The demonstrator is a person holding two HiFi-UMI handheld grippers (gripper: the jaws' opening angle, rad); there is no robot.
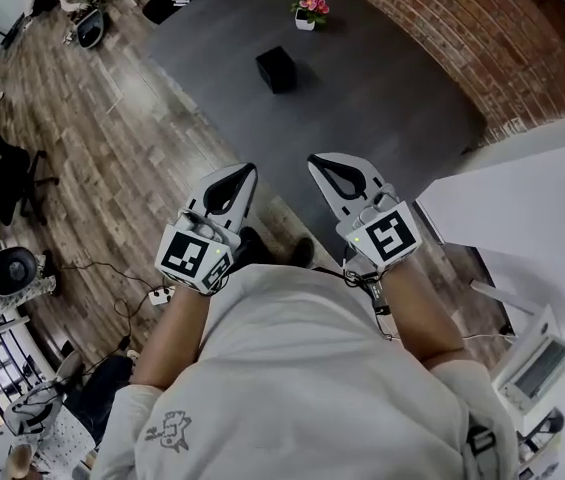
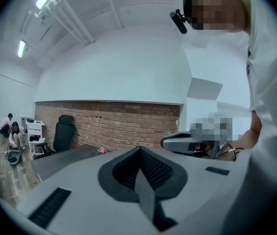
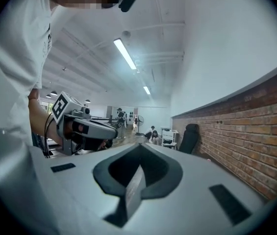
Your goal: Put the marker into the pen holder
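White cotton shirt (image 1: 302, 368) of the person closest to the lens, both forearms raised in front of it above a wood-plank floor (image 1: 112, 118). At left, white plastic left gripper (image 1: 250, 168) with its square-coded cube, clenched tight and grasping nothing. Beyond and between the two tools, well apart from both, a small black box-shaped container (image 1: 276, 69) standing upright on a dark grey table (image 1: 382, 98), judged to be the pen holder, with a white pot of pink flowers (image 1: 310, 10) farther back on the same top. At right, matching white right gripper (image 1: 313, 160), likewise clamped shut on empty air. Farther right, the corner of a white desk (image 1: 522, 218). No marker visible in any view: not on the dark table, not between either pair of jaws. Task judged barely begun, with the marker yet to be found and picked up, then carried to the holder and dropped in.
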